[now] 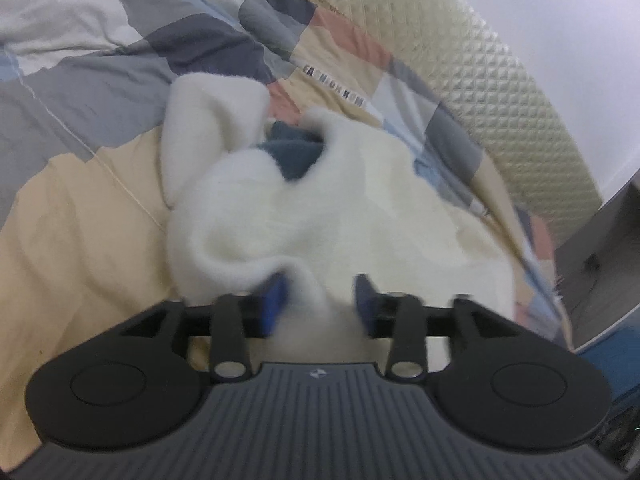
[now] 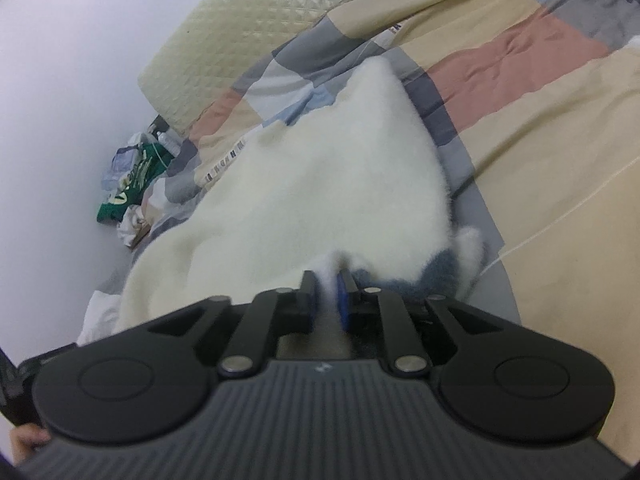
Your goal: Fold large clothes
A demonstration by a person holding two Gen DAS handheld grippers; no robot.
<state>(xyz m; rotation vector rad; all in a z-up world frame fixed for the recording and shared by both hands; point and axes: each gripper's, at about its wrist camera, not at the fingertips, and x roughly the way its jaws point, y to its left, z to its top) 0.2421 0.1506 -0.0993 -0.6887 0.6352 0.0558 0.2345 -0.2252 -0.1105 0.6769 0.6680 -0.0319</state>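
White fleece garment (image 1: pixel 320 208) lay rumpled on the patchwork bed (image 1: pixel 80 220) near its quilted headboard (image 1: pixel 500 92). Left claw (image 1: pixel 320 304) spread apart around a fold, probably readying a grip. Right claw (image 2: pixel 329 300) pinched together on the hem, likely for lifting.

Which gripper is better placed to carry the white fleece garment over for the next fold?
Right. The right gripper is shut on the white fleece garment, pinching its edge. The left gripper is open, its fingers straddling a fold without gripping.

White fleece garment (image 1: pixel 328 204) — blue-lined — lies crumpled on bed.
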